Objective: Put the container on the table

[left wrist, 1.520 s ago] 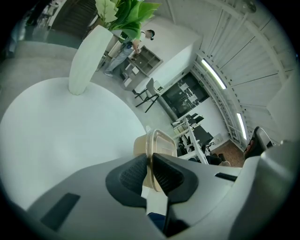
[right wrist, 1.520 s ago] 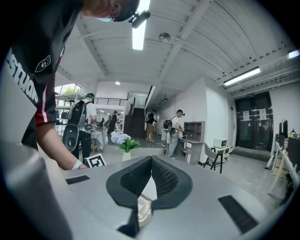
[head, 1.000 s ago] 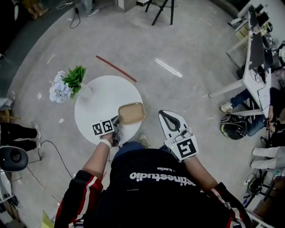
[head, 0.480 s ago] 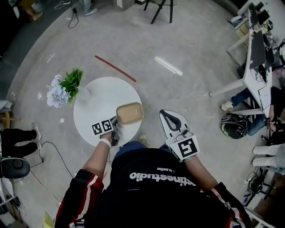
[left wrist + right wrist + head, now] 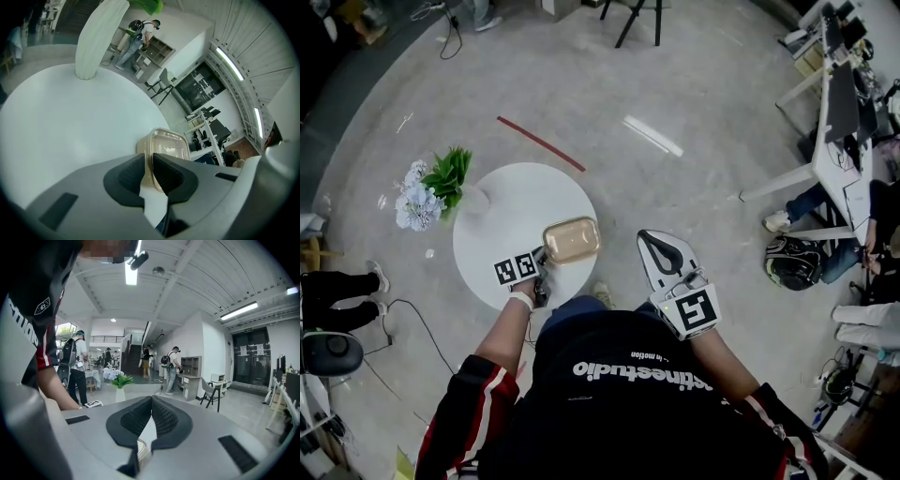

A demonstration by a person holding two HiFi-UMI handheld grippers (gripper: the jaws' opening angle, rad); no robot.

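A tan container [image 5: 572, 240] with a clear lid sits at the near right edge of the round white table [image 5: 506, 225]. My left gripper [image 5: 546, 255] is shut on the container's near rim. In the left gripper view the jaws [image 5: 151, 161] pinch that rim, and the container [image 5: 168, 146] lies low over the white tabletop [image 5: 70, 122]; I cannot tell whether it touches. My right gripper [image 5: 650, 240] hangs right of the table over the floor. It is shut and holds nothing [image 5: 151, 403].
A white vase [image 5: 474, 199] with flowers [image 5: 427, 187] stands at the table's far left edge. A red strip [image 5: 541, 143] lies on the floor beyond. Desks [image 5: 839, 112], a helmet [image 5: 792, 262] and seated people are at the right; a person's legs [image 5: 337, 281] are at left.
The container and my left gripper have drifted a little to the left with the table in view. The grip is the same. The right gripper has barely moved.
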